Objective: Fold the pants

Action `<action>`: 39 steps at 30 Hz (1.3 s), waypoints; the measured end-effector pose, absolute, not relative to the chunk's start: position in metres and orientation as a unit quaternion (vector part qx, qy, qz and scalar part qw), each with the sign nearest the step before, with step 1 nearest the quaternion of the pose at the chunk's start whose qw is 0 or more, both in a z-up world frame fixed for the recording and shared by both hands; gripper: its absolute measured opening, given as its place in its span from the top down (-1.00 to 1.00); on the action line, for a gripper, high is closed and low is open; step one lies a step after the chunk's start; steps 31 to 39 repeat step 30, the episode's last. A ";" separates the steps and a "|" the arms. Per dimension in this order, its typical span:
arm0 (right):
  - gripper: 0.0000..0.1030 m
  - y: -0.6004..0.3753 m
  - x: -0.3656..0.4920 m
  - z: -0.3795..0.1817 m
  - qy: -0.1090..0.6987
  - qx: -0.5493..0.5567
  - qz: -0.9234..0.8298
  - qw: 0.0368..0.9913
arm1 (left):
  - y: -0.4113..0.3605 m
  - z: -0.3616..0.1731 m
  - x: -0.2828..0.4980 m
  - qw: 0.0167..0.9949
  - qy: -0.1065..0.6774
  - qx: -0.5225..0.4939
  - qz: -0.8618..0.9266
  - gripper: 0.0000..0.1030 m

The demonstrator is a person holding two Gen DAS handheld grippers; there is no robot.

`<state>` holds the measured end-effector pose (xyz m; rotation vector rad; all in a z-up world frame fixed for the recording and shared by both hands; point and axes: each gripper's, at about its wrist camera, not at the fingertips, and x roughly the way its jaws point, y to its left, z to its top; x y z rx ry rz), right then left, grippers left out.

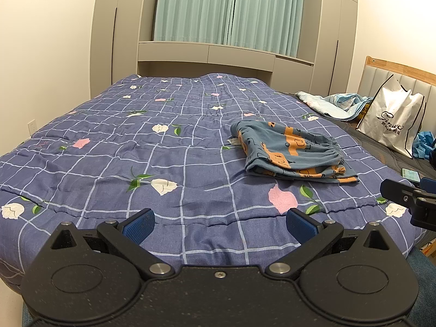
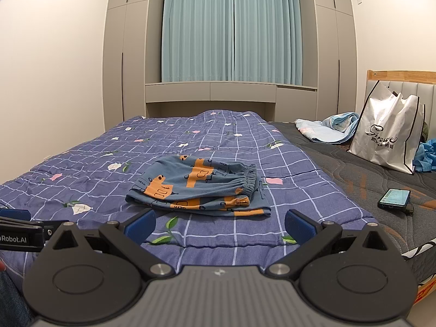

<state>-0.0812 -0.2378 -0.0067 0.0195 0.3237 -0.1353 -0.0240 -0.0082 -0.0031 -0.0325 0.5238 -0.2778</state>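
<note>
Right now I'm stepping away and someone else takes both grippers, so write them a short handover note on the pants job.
Left gripper: jaws open, empty, hovering over the near edge of the quilt.
Right gripper: jaws open, empty, just short of the pants.
Pants: lying on the quilt in a compact folded stack, elastic waistband toward the headboard side, touched by neither gripper.
Done: the pants look folded, in layers.
Left: probably only a tidy-up; the bottom layer sticks out at the near right corner. A phone lies on the dark mattress to the right.
</note>
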 end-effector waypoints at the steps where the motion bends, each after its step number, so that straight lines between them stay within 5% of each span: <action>1: -1.00 -0.238 -0.081 -0.007 0.161 0.010 -0.067 0.985 | -0.008 -0.003 -0.024 0.956 0.258 -0.016 -0.137 -0.99; 39: -1.00 -0.237 -0.082 -0.007 0.160 0.010 -0.068 0.985 | -0.008 0.000 -0.029 0.960 0.250 -0.009 -0.123 -0.99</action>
